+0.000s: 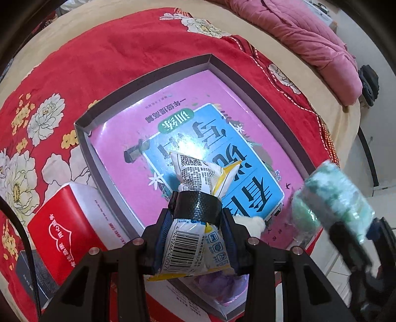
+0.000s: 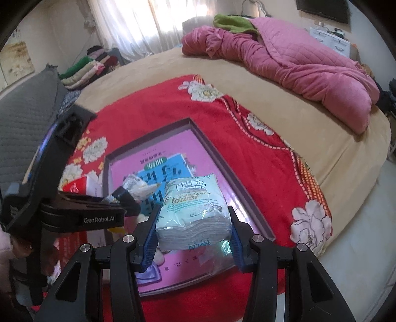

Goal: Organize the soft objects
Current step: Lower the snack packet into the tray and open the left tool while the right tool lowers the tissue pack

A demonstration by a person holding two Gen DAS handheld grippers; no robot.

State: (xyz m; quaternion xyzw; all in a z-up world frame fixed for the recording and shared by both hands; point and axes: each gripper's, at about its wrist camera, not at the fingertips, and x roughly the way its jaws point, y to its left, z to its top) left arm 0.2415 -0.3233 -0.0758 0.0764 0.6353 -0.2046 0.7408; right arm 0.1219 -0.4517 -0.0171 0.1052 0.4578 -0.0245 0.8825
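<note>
Left tool (image 1: 195,218) clenched on snack packet (image 1: 198,173), right tool (image 2: 193,223) on tissue pack (image 2: 193,205), above tray (image 2: 232,183); slippery wrappers risked slipping.

Daylight enters through the curtained window (image 2: 148,22) at the far left of the right wrist view, where the fabric is blown out to white. The room is evenly, softly lit, with mild shadows under the pink quilt (image 2: 297,67). A bright glare patch washes out the far part of the glossy pink book cover (image 1: 158,99) in the left wrist view. The green tissue pack (image 1: 339,198) at the near right there is smeared by motion blur. Both fisheye frames bow straight edges strongly and darken to black at the corners.
</note>
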